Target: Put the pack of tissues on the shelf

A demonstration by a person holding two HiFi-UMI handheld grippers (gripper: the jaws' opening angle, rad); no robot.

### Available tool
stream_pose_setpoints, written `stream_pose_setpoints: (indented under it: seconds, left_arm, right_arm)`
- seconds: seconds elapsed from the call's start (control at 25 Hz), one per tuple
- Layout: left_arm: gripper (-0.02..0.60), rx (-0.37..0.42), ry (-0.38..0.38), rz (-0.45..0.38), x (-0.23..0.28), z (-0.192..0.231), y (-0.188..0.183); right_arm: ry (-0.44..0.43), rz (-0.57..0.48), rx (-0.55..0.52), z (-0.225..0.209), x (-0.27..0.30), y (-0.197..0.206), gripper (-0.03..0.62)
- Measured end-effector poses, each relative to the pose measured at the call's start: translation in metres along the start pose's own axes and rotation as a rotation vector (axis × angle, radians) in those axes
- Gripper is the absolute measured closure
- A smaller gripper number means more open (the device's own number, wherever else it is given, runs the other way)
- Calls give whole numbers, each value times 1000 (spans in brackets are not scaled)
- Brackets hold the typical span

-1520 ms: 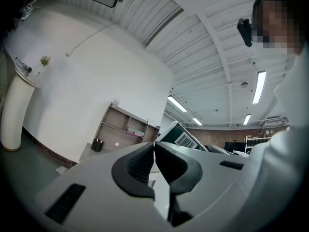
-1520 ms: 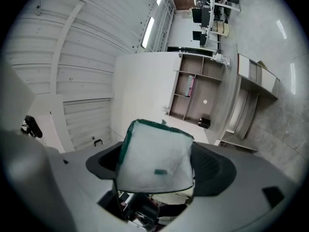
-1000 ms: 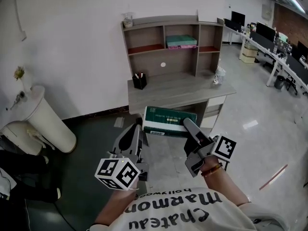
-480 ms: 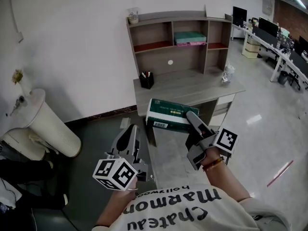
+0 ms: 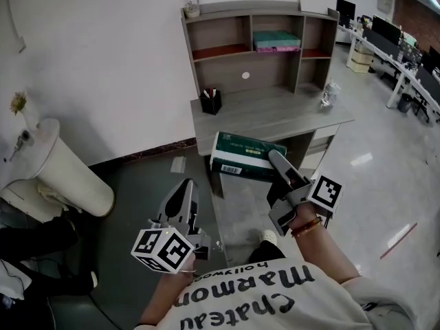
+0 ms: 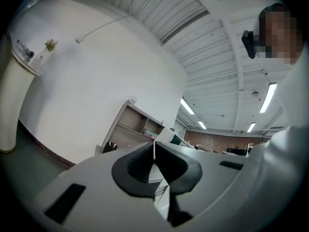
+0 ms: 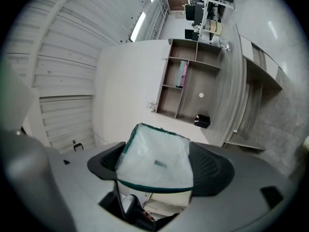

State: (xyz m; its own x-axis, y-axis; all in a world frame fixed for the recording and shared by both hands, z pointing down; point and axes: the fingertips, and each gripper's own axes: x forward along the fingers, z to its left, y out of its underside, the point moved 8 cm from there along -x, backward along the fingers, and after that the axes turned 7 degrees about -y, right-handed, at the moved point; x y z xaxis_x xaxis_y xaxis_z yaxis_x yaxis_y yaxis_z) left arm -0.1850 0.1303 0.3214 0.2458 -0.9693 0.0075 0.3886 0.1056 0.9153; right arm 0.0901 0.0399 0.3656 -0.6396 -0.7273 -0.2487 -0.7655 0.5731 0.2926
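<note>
Right gripper (image 5: 275, 158) is clamped on one end of the green pack of tissues (image 5: 247, 155), holding it in the air just in front of the desk (image 5: 275, 115), well below the shelf (image 5: 247, 7). Left gripper (image 5: 185, 188) hangs off to the side, jaws pinched together on nothing.

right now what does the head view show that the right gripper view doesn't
Only the head view: the left tool, shut and empty, low at the person's left, and a white cylindrical stand by the wall. Only the right gripper view: the ceiling light strip and the clear end face of the pack of tissues between the jaws. Both: the right tool shut on that pack, the shelf over the desk, the black pen holder and the pink-and-green stack in the shelf's upper middle compartment.
</note>
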Motion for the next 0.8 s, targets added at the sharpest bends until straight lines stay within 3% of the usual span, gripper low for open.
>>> stream_pose_setpoints:
  seconds: [0.36,0.56,0.8]
  left_arm:
    - [561,-5,0,14,13,9,-1]
    - [561,-9,-14,14,63,41,-4]
    - [561,-5,-33,4,108,45,-8]
  right_arm:
    - [13,13,6,-8,16,-2,180]
    - [21,12,5,-41,64,-24,181]
    - [6,23,13,-61,98,-57,181]
